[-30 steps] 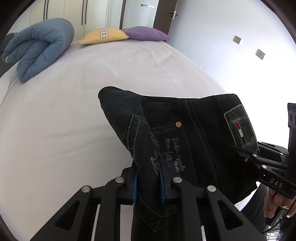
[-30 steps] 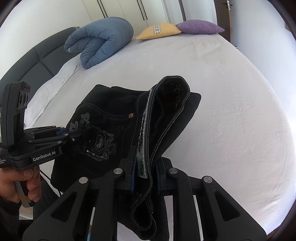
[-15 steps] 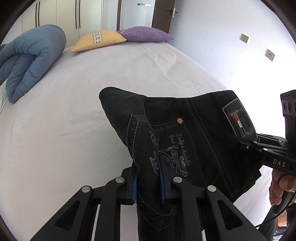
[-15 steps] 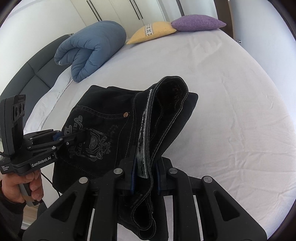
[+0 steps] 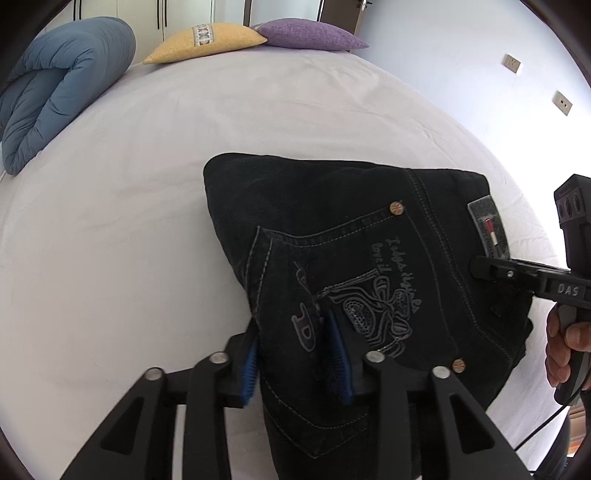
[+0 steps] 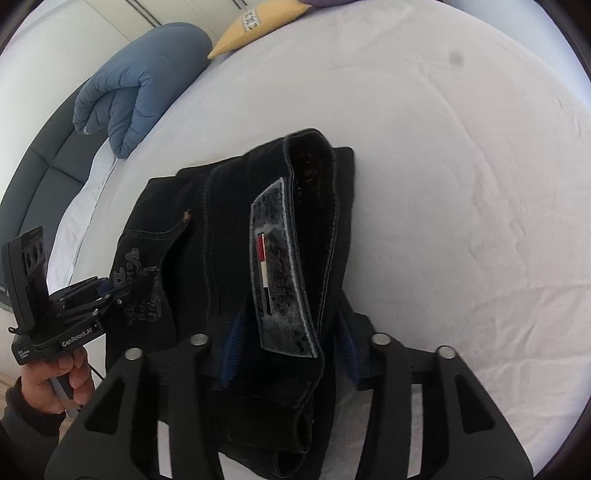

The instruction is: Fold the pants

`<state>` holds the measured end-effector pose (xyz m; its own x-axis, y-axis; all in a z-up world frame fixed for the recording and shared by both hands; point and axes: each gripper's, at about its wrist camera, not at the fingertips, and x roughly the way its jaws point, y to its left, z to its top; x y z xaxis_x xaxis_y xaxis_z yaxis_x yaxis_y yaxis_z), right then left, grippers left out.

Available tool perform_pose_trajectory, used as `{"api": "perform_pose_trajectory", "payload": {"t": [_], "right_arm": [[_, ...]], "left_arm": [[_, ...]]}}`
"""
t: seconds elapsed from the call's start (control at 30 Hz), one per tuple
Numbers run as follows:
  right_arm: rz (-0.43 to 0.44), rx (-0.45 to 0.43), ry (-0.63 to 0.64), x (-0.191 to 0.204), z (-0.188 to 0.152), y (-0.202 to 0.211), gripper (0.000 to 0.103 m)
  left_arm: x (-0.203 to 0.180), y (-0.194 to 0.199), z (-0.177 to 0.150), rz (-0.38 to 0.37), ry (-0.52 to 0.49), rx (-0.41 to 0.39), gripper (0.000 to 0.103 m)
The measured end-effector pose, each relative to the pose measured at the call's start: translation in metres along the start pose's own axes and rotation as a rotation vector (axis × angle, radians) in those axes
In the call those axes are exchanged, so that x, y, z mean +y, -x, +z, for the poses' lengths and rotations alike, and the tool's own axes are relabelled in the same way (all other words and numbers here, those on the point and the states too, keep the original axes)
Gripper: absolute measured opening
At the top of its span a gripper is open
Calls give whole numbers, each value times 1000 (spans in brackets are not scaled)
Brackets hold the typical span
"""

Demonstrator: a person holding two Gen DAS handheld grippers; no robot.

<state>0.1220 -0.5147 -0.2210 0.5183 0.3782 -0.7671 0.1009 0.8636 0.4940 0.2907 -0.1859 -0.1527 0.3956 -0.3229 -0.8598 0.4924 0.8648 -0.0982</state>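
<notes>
1. The pants (image 5: 351, 240) are black denim, folded into a thick bundle lying on the white bed (image 5: 129, 240), near its front edge; grey stitching outlines a back pocket with embroidered lettering and a bow-like figure, two copper rivets mark its corners, and a grey waistband patch (image 6: 277, 266) carries a red, white and dark stripe.
2. The left tongs (image 5: 295, 354) point steeply down over the pocket end; their jaws have just been opening, and the blue pads (image 5: 251, 362) now stand apart on either side of a raised fold of denim, the left pad close against the cloth, the right one with a sliver of gap; released rather than clenched.
3. The right tongs (image 6: 288, 343) sit at the waistband end, likewise tipped down; their jaws have just been opening too, and the waistband with its patch stands between the parted pads without being squeezed.
4. In each view the other tool shows at the edge, gripped by a hand (image 6: 55, 384) around its handle; a dark sleeve shows at the left wrist.
5. A rolled blue duvet (image 5: 59, 81), a yellow cushion (image 5: 203, 40) and a purple cushion (image 5: 310, 35) lie at the far end of the bed, well apart from the pants.
6. The lower part of the bundle is hidden behind the tongs' black frames; the embroidered words are too small to read; whether the left pad actually touches the fold I cannot tell.
</notes>
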Motion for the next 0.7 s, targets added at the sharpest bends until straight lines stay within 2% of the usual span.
{"api": "perform_pose_trajectory", "payload": {"t": [0.03, 0.17, 0.27, 0.33, 0.37, 0.43, 0.5, 0.53, 0.57, 0.63, 0.7], "right_arm": [[17, -15, -6, -7, -3, 2, 46], [26, -39, -68, -24, -10, 18, 48], [-38, -96, -97, -27, -24, 50, 51], [-75, -159, -62, -9, -37, 80, 51], [-104, -200, -32, 3, -43, 98, 53], [-170, -315, 56, 31, -61, 137, 56], [-221, -440, 122, 61, -84, 177, 60], [-244, -506, 152, 78, -93, 194, 69], [-259, -582, 183, 91, -106, 213, 79], [-302, -740, 237, 120, -133, 248, 92], [-356, -863, 283, 143, -159, 279, 101]], "left_arm": [[0, -1, -2, 13, 3, -6, 50], [0, 1, -4, 17, 12, -29, 57], [-2, 31, -13, 21, 6, -102, 61], [-4, 63, -21, -1, 19, -202, 86], [-9, 83, -28, 9, 11, -267, 91], [-24, 133, -47, 83, -25, -437, 103], [-42, 182, -70, 150, -57, -601, 103], [-50, 203, -79, 178, -67, -665, 103], [-58, 223, -89, 202, -71, -717, 103], [-69, 258, -101, 238, -55, -797, 103], [-78, 289, -113, 275, -6, -842, 103]]}}
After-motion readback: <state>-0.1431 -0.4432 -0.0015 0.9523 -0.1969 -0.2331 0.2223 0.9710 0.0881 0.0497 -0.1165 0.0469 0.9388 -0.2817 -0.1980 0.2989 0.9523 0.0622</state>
